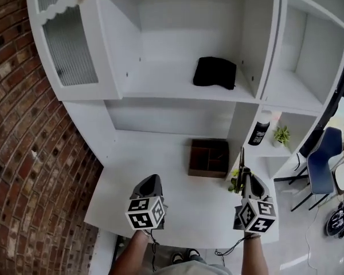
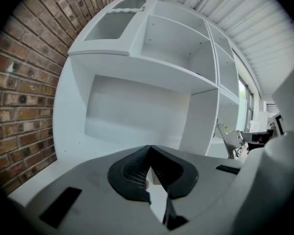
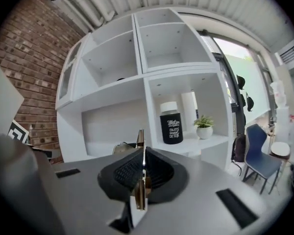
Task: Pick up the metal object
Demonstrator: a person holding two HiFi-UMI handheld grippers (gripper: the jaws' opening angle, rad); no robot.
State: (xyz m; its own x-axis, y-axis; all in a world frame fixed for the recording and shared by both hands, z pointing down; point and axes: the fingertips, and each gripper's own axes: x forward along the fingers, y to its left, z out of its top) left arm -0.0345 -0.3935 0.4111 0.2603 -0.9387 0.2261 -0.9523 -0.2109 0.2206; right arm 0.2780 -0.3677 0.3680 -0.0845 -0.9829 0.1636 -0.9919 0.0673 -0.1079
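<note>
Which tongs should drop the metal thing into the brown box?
Right, I think. The right tongs grip the metal strip and sit nearer the brown box; the left tongs are shut, empty.

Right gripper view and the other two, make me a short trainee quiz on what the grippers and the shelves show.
1. True or false: the right gripper is shut on the thin metal object.
2. What stands beside the potted plant on the shelf? A. black bottle B. red mug C. stack of books
3. Fill in: the left gripper is ___, with nothing between its jaws.
Key: 1 true; 2 A; 3 shut.
</note>
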